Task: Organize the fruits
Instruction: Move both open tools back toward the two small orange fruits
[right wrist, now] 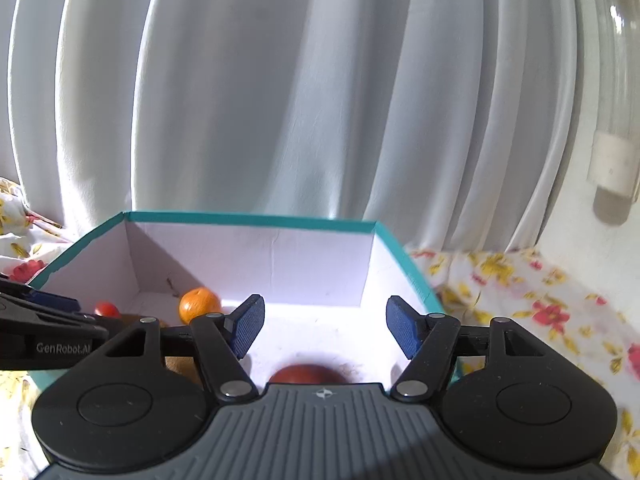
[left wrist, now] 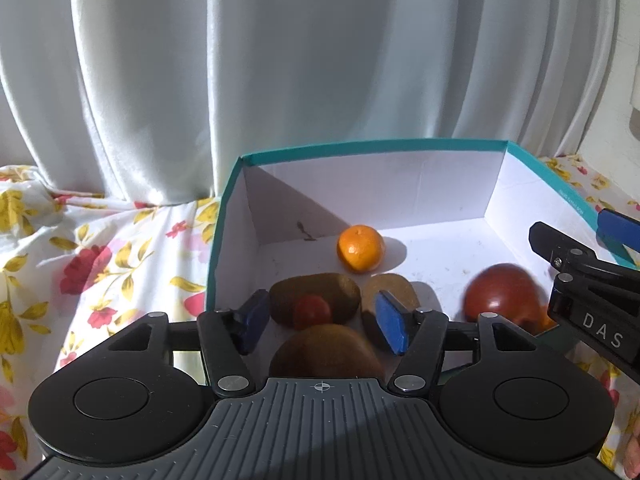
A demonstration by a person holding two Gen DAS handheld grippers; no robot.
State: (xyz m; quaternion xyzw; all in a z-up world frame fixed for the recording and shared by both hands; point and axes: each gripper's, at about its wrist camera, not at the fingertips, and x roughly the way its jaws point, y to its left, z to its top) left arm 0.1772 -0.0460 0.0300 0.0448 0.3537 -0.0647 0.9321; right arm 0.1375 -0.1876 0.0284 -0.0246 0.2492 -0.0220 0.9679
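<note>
- The left gripper (left wrist: 320, 320) had its jaws apart, holding nothing; a brown fuzzy kiwi (left wrist: 326, 350) lay loose just below them, inside the white cardboard box with a teal rim (left wrist: 372, 145).
- The right gripper (right wrist: 324, 330) was open and empty above a blurry round red apple (right wrist: 306, 374).
- Dropping off looked done; next, I think, both should lift out to fetch more.
- Another long kiwi (left wrist: 316, 296) lay sideways, left to right.
- A small orange tangerine (left wrist: 360, 248) sat farthest back.

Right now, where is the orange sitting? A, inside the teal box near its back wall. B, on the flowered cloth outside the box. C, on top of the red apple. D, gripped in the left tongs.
A: the orange rests on the white floor of the teal box, close to the back wall and apart from the other fruit.
</note>
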